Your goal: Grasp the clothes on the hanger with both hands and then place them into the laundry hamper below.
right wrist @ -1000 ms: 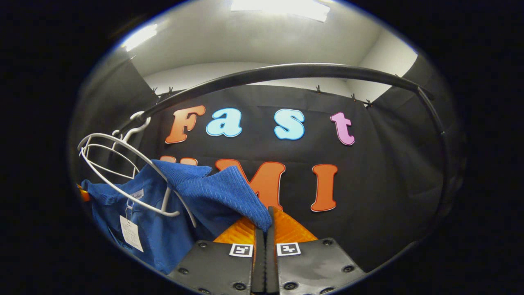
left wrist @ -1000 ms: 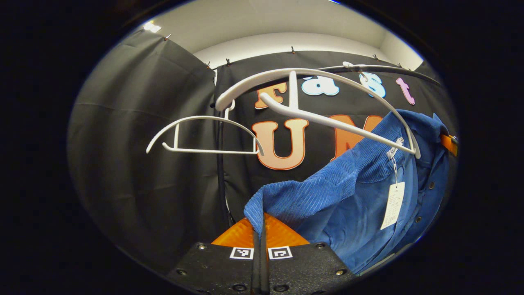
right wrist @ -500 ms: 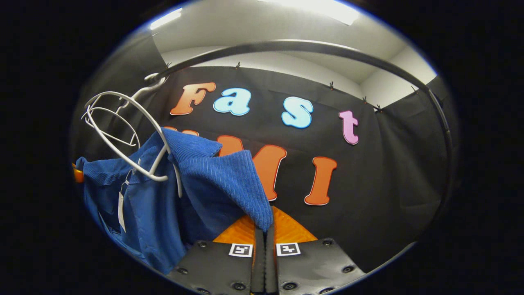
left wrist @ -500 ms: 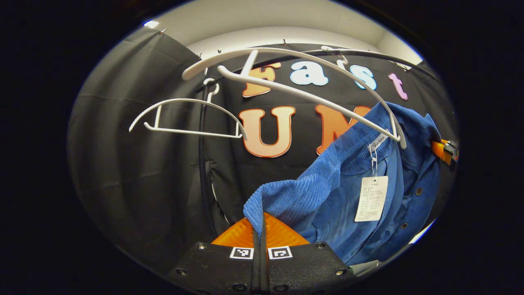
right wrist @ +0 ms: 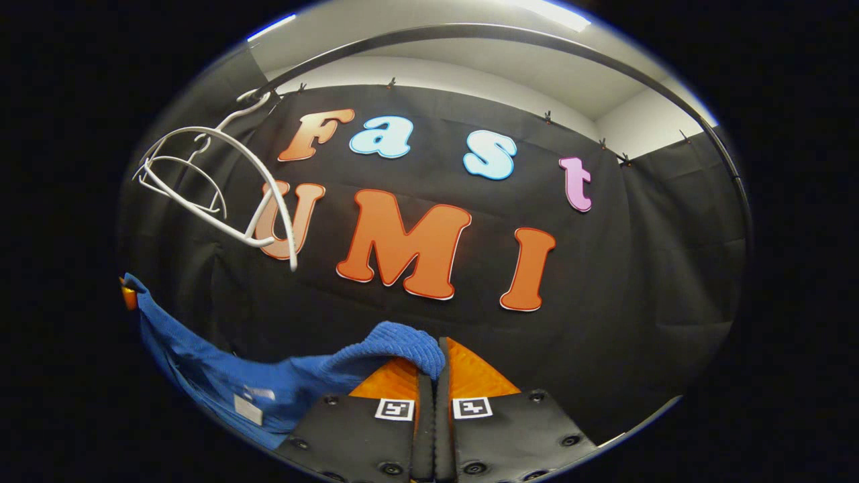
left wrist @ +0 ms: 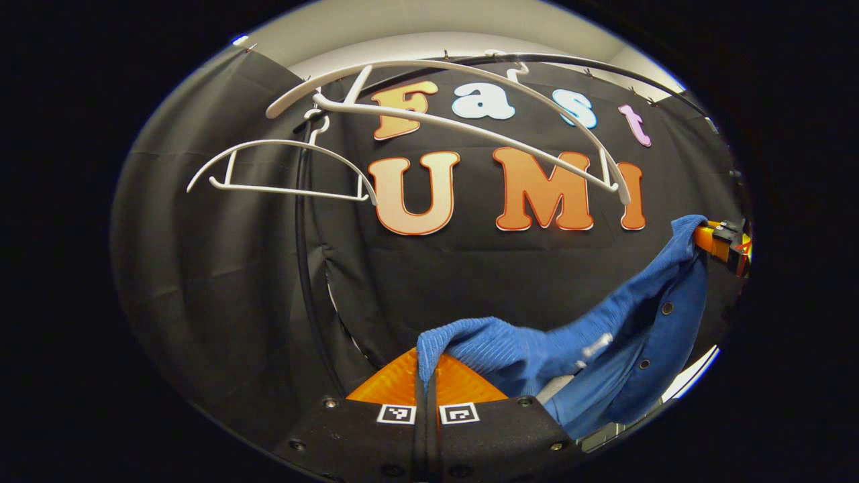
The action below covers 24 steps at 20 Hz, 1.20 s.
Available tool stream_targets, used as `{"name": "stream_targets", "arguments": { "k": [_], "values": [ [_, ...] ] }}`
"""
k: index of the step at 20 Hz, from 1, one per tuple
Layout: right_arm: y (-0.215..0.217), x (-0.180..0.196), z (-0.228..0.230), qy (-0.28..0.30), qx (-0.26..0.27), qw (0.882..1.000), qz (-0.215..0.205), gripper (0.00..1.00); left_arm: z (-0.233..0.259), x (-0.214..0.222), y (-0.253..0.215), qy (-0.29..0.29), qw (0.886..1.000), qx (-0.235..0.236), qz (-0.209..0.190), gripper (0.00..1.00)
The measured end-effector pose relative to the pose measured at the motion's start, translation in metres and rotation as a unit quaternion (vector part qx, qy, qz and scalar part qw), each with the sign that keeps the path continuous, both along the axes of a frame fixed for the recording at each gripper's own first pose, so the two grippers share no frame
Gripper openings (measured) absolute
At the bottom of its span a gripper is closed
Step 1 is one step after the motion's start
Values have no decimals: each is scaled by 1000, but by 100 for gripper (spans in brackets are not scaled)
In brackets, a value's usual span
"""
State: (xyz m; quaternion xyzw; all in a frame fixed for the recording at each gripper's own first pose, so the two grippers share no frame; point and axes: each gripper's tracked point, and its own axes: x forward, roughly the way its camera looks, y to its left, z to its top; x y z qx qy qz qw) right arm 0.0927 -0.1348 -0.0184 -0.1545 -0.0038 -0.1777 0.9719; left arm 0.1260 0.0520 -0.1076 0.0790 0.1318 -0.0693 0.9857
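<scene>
A blue ribbed shirt (left wrist: 604, 335) hangs slack between my two grippers, off its hanger. My left gripper (left wrist: 427, 365) is shut on one shoulder of it at the bottom of the left gripper view. At that view's right edge the other gripper (left wrist: 721, 241) holds the far end. In the right gripper view my right gripper (right wrist: 435, 365) is shut on the other shoulder of the shirt (right wrist: 221, 382), which droops away to the lower left. The white hanger (left wrist: 470, 127) that bore it hangs bare above on the black rail (right wrist: 483, 33).
A second bare white hanger (left wrist: 282, 171) hangs on the rail's left part, next to a black upright pole (left wrist: 305, 268). Both hangers (right wrist: 215, 194) sit at the upper left of the right gripper view. Black cloth walls close in behind and on both sides.
Both grippers came down with the shirt. Its collar slid off the right end of the hanger, which now hangs bare above, and the shirt sags between the grippers.
</scene>
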Motion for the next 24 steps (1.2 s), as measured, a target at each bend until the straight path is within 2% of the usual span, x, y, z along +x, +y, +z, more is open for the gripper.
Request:
{"name": "stream_targets", "arguments": {
  "k": [3, 4, 5, 8, 12, 13, 14, 17, 20, 24],
  "values": [
    [17, -6, -12, 16, 10, 999, 31, 7, -4, -2, -1, 2, 1000, 15, -12, 0],
    [22, -7, -13, 20, 18, 999, 39, 3, -6, -2, -4, 3, 1000, 16, -17, 0],
    [30, -7, -17, 24, 32, 998, 49, 8, -7, -4, -5, 5, 1000, 14, -22, 0],
    [60, 0, -40, 39, 88, 992, 85, 8, -20, -7, -22, 26, 999, -7, -46, 0],
    [93, 3, -93, 97, 149, 977, 118, 8, -46, -14, -54, 60, 994, -27, -84, 0],
    [100, 2, -106, 111, 159, 973, 124, 3, -54, -15, -62, 72, 992, -36, -92, 0],
    [106, 1, -119, 126, 168, 969, 128, 8, -64, -17, -67, 87, 990, -48, -98, 0],
    [129, 0, -157, 175, 186, 956, 146, 8, -102, -22, -76, 137, 983, -77, -89, 0],
    [152, -8, -205, 233, 196, 938, 166, 8, -148, -37, -80, 203, 971, -97, -80, 0],
    [170, -27, -281, 324, 217, 906, 163, 8, -215, -70, -83, 313, 940, -121, -67, 0]
  ]
}}
